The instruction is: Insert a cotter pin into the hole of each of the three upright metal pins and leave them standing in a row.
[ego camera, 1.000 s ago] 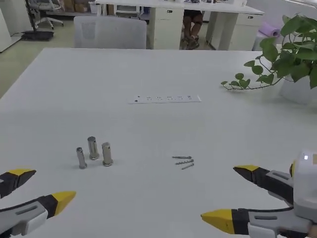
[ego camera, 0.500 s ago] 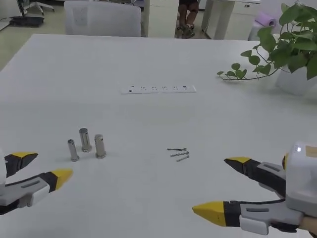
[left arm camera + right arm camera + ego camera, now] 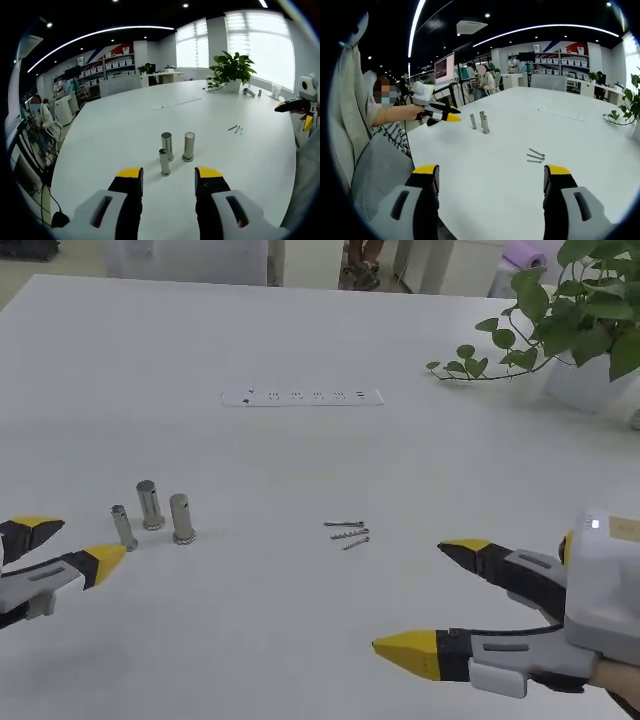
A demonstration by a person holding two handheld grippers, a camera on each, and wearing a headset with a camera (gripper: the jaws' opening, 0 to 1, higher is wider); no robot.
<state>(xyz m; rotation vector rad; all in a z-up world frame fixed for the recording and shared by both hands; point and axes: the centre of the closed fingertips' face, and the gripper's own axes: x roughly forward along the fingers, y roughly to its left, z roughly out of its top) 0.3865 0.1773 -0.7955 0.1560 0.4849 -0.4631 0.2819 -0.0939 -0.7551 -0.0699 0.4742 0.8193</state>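
Three upright metal pins (image 3: pixel 151 513) stand in a loose cluster at the table's left; they also rise ahead of the jaws in the left gripper view, metal pins (image 3: pixel 174 150). Three small cotter pins (image 3: pixel 346 532) lie loose near the table's middle, seen too as cotter pins (image 3: pixel 535 156). My left gripper (image 3: pixel 62 547) hovers open just left of the metal pins, holding nothing. My right gripper (image 3: pixel 432 598) hangs open over the front right of the table, below and right of the cotter pins, with nothing between its yellow tips.
A white power strip (image 3: pixel 302 397) lies flat beyond the pins. A potted plant (image 3: pixel 566 310) trails leaves at the far right corner. Chairs and desks stand past the white table (image 3: pixel 250 340). A seated person (image 3: pixel 380 115) is beside the table.
The head camera has tilted down, shifting the whole scene up. Both grippers have come a little closer to the pins and stay open.
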